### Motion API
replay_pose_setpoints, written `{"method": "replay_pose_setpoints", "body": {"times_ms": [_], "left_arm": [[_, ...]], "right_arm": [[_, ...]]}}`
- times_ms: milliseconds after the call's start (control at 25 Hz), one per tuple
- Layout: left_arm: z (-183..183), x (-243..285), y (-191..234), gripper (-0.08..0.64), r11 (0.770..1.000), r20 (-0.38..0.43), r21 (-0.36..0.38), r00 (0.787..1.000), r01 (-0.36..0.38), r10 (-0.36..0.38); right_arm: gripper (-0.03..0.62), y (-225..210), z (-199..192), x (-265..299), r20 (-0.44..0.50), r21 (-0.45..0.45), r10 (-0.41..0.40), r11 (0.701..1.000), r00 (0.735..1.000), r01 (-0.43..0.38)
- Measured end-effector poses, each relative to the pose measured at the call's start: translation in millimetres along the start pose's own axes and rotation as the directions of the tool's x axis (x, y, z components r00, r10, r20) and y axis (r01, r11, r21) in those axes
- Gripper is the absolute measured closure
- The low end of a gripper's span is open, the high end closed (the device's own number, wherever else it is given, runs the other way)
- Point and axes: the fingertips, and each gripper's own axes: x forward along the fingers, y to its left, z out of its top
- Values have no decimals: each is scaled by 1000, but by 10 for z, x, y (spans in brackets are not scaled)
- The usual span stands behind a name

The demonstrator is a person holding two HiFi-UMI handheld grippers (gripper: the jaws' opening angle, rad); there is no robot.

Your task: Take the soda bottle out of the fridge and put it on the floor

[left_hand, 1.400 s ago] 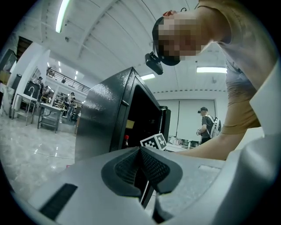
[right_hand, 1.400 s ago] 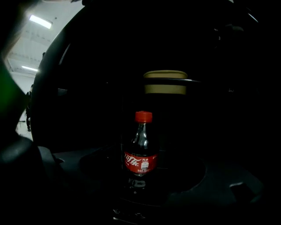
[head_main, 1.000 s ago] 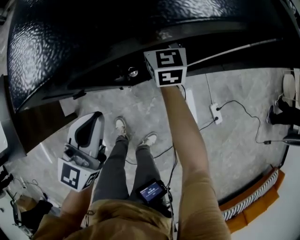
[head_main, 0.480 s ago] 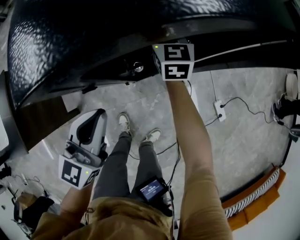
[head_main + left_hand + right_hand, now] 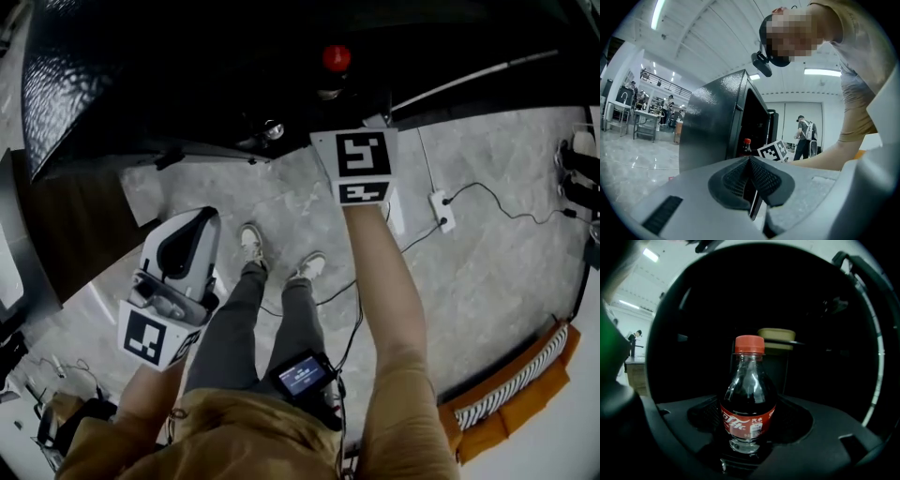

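Note:
The soda bottle (image 5: 749,399) has a red cap, dark drink and a red label, and stands upright between my right gripper's (image 5: 747,416) jaws. Those jaws have just been closing, and their dark pads now lie against the bottle's sides. In the head view only the red cap (image 5: 336,58) shows, at the mouth of the black fridge (image 5: 141,56), ahead of the right marker cube (image 5: 361,167). The left gripper view shows the bottle (image 5: 746,146) at the open fridge (image 5: 712,126). My left gripper (image 5: 192,220) hangs low at the left, shut and empty.
A tan lidded container (image 5: 776,336) sits deeper inside the dark fridge. On the grey floor are a power strip (image 5: 439,211) with cables, my feet (image 5: 251,248) and an orange striped object (image 5: 506,394) at the right. A person (image 5: 805,133) stands far behind.
The right gripper's cube has drawn back out of the fridge towards me. The bottle's red cap, hidden before, now shows at the fridge mouth. The left gripper has barely moved.

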Motion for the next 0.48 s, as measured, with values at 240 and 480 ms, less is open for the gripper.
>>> {"method": "replay_pose_setpoints", "body": {"times_ms": [240,480], "left_arm": [[-109,73,-212,557,998,-33,15,998,59,-58],[-490,168,-401,558,991,-91,34,988,129,-125]], "right_arm": [[290,120,62,-691,68,-39,-2,999,998,4],[290,178,-327,-1262,19,-45,-3,999,1000,3]]}}
